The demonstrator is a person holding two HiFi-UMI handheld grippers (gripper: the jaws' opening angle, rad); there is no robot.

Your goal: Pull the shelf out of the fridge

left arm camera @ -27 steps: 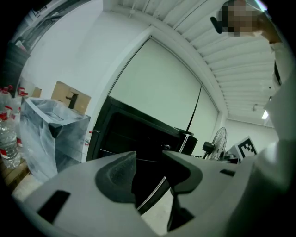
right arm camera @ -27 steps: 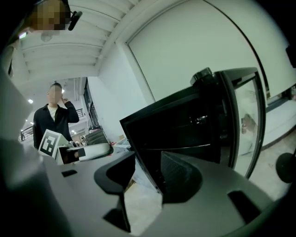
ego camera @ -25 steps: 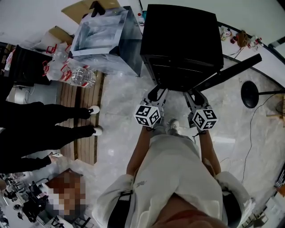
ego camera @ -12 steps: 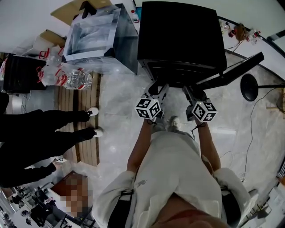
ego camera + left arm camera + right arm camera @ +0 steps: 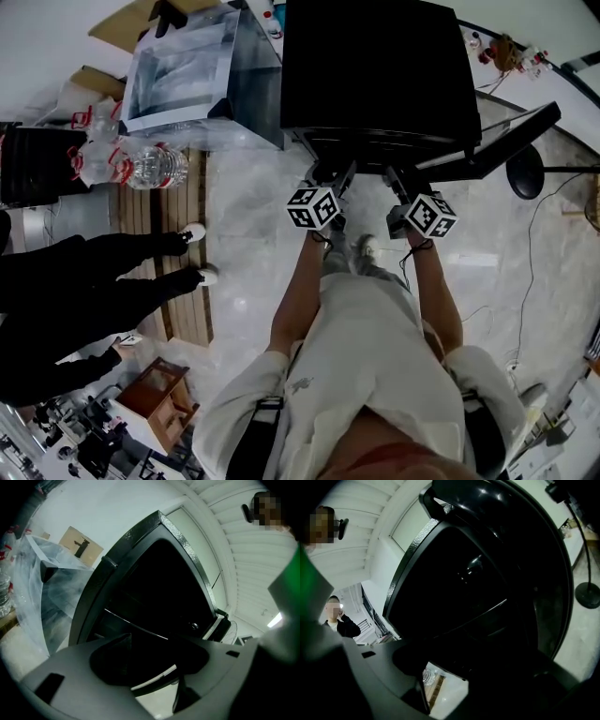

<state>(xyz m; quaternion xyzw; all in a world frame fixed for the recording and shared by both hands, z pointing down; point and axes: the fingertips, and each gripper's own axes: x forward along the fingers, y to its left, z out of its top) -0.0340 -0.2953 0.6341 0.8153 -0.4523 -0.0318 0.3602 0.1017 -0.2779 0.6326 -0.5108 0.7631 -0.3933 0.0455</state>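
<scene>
A black mini fridge (image 5: 375, 66) stands on the marble floor with its door (image 5: 497, 136) swung open to the right. Both grippers reach into its dark front opening at a low level. My left gripper (image 5: 330, 176) has a thin pale shelf edge (image 5: 154, 677) running across the gap between its fingers; the jaws are opening and stand apart from it. My right gripper (image 5: 398, 183) is opening too. A dark lower edge of the fridge interior crosses its gap, and its far finger is lost in the dark. Another shelf line (image 5: 480, 613) shows higher inside.
A clear plastic box (image 5: 187, 66) stands just left of the fridge, with a pack of water bottles (image 5: 141, 164) beside it. A person in black (image 5: 94, 272) stands at the left. A round stand base (image 5: 525, 173) and a floor cable (image 5: 525, 281) lie at the right.
Both grippers have moved forward, up the head view, closer into the fridge front. The fridge and the plastic box have shifted slightly up in the view.
</scene>
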